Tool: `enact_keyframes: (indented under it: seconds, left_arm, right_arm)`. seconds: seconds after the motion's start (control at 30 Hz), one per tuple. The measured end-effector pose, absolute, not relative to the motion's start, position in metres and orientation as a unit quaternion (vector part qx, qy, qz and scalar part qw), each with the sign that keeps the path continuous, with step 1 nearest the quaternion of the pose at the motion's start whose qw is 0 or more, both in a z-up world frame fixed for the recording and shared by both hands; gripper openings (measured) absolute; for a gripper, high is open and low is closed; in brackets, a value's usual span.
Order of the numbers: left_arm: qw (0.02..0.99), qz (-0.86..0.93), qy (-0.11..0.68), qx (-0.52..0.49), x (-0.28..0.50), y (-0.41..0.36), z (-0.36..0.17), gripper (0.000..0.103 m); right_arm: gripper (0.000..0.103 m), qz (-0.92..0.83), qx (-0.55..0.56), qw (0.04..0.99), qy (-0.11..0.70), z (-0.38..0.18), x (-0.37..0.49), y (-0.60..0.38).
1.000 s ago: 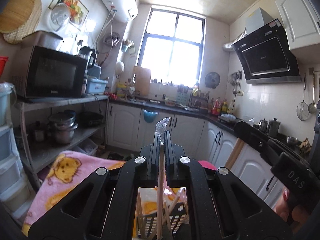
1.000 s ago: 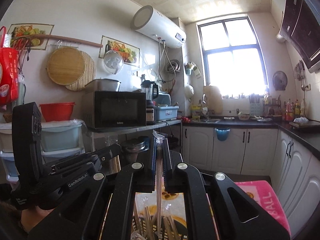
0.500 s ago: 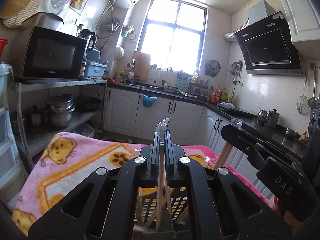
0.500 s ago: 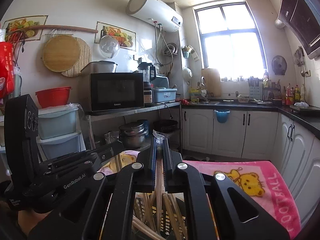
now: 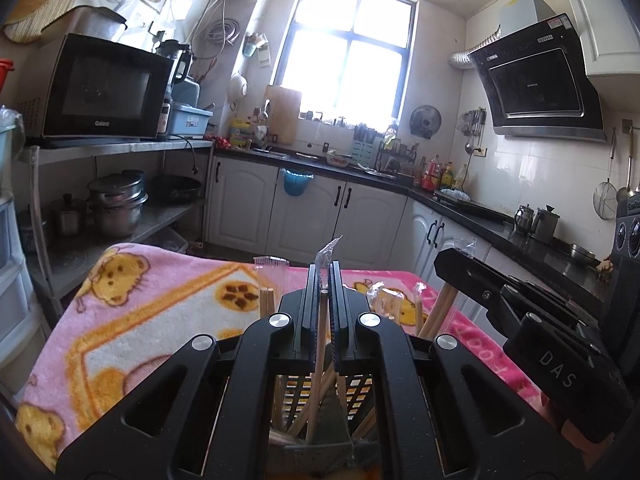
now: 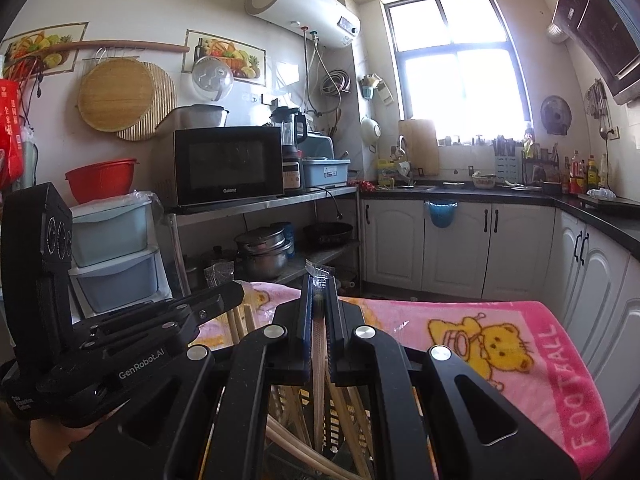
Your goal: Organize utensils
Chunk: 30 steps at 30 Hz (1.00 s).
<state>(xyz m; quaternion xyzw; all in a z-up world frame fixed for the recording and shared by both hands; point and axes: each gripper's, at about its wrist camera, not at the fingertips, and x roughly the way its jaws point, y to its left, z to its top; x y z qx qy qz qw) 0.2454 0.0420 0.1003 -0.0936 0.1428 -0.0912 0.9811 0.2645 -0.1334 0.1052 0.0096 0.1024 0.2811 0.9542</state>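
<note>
My left tool (image 5: 323,280) is closed on a wrapped pair of chopsticks (image 5: 320,344), the sticks upright between the pads and the clear wrapper poking out at 12 o'clock above the tips; my right tool (image 6: 319,286) is likewise clamped on a second wrapped pair (image 6: 319,360), its wrapper end showing above the jaws; both pairs reach down into a black slotted basket (image 5: 362,390) at 6 o'clock under the tools, where more loose chopsticks (image 6: 352,412) lean at angles; the basket stands on a bench covered by a pink cartoon blanket (image 5: 160,304); in the left view the right tool's body sits at 3 o'clock, just beside the basket; in the right view the left tool's body lies at 9 o'clock; a microwave (image 6: 228,170) rests on a shelf at 11 o'clock, well apart from the bench.
</note>
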Motion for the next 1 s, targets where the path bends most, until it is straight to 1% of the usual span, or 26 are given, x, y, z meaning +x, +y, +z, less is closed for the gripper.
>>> enact_keyframes:
  seconds: [0.13, 0.2, 0.23, 0.27, 0.33, 0.4, 0.47, 0.57, 0.6, 0.67, 0.77, 0.83, 0.9, 0.97, 1.0]
  left_arm:
    - [0.977, -0.098, 0.161, -0.099, 0.246, 0.044, 0.099, 0.002]
    - [0.975, -0.102, 0.17, -0.1, 0.245, 0.045, 0.099, 0.002]
    - [0.974, -0.103, 0.173, -0.1, 0.245, 0.045, 0.099, 0.002]
    - [0.973, -0.105, 0.178, -0.1, 0.244, 0.045, 0.099, 0.003]
    - [0.971, -0.107, 0.186, -0.102, 0.243, 0.046, 0.099, 0.004]
    - [0.969, -0.109, 0.195, -0.104, 0.241, 0.047, 0.099, 0.009]
    - [0.967, -0.112, 0.202, -0.11, 0.238, 0.049, 0.098, 0.016]
    - [0.965, -0.117, 0.207, -0.113, 0.233, 0.051, 0.099, 0.026]
    - [0.964, -0.119, 0.208, -0.114, 0.23, 0.051, 0.1, 0.027]
    - [0.963, -0.125, 0.21, -0.115, 0.226, 0.053, 0.101, 0.033]
    - [0.961, -0.134, 0.211, -0.12, 0.217, 0.054, 0.104, 0.049]
    - [0.961, -0.135, 0.208, -0.12, 0.209, 0.055, 0.106, 0.056]
    - [0.961, -0.136, 0.206, -0.121, 0.201, 0.056, 0.109, 0.06]
    - [0.962, -0.136, 0.204, -0.122, 0.196, 0.057, 0.111, 0.067]
    - [0.962, -0.137, 0.203, -0.123, 0.192, 0.057, 0.112, 0.073]
  right_arm:
    - [0.007, 0.282, 0.013, 0.953, 0.109, 0.103, 0.264, -0.135]
    - [0.01, 0.28, 0.013, 0.953, 0.118, 0.101, 0.264, -0.137]
    - [0.015, 0.28, 0.017, 0.952, 0.122, 0.101, 0.264, -0.138]
    - [0.017, 0.281, 0.022, 0.951, 0.126, 0.1, 0.265, -0.14]
    - [0.018, 0.282, 0.027, 0.95, 0.133, 0.1, 0.265, -0.143]
    - [0.021, 0.283, 0.032, 0.949, 0.138, 0.099, 0.264, -0.147]
    - [0.028, 0.283, 0.034, 0.948, 0.143, 0.099, 0.261, -0.151]
    - [0.031, 0.28, 0.033, 0.948, 0.151, 0.099, 0.255, -0.154]
    - [0.033, 0.28, 0.033, 0.947, 0.153, 0.098, 0.253, -0.156]
    - [0.039, 0.279, 0.033, 0.946, 0.163, 0.098, 0.249, -0.159]
    - [0.043, 0.279, 0.033, 0.944, 0.173, 0.099, 0.242, -0.164]
    - [0.046, 0.279, 0.031, 0.943, 0.179, 0.099, 0.238, -0.166]
    - [0.048, 0.277, 0.029, 0.943, 0.184, 0.098, 0.233, -0.168]
    - [0.05, 0.276, 0.029, 0.942, 0.191, 0.097, 0.228, -0.17]
    - [0.05, 0.276, 0.029, 0.941, 0.193, 0.097, 0.226, -0.171]
